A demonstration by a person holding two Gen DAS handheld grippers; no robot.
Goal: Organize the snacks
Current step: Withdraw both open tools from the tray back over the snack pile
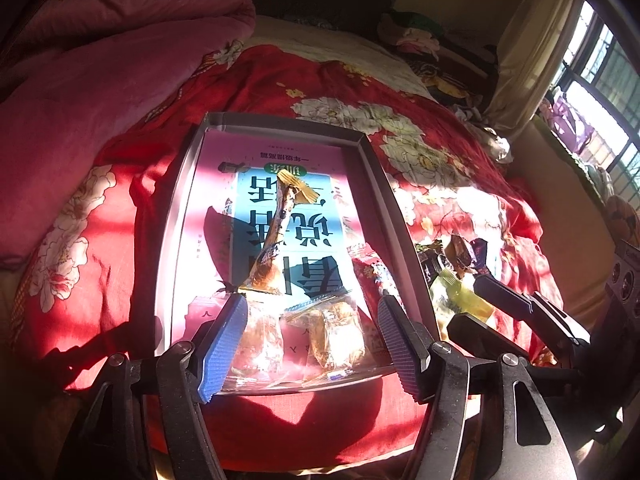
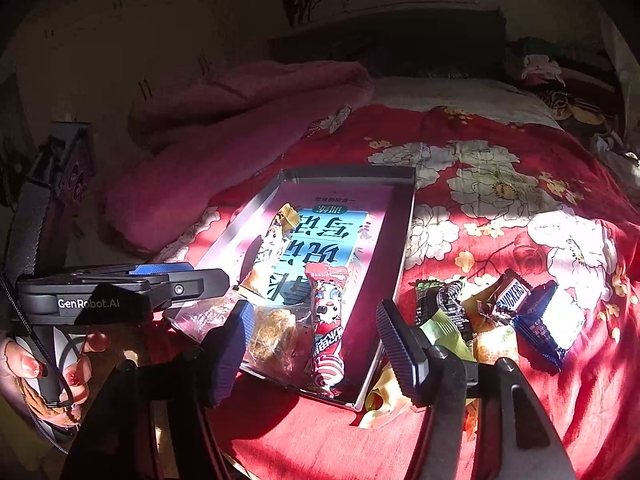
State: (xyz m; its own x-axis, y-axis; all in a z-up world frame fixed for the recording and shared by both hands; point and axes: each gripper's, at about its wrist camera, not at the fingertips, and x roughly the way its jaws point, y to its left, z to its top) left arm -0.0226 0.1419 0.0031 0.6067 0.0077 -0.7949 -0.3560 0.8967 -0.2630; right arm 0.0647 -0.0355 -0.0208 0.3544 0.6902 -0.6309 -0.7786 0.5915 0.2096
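The wrapped snacks look light, crinkly and slippery; a pinch across a wrapper's middle should suit. Four lie in the shallow box on the bed: two clear-wrapped pastries, a long fish snack, a red candy. The loose pile beside it is uncountable. Both the left hand-held gripper and the right hand-held gripper gape wide, empty.

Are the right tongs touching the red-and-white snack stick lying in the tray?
Apart. In the right wrist view the right tongs stand open, and the snack stick lies flat in the tray between the pads, with tray floor showing either side.
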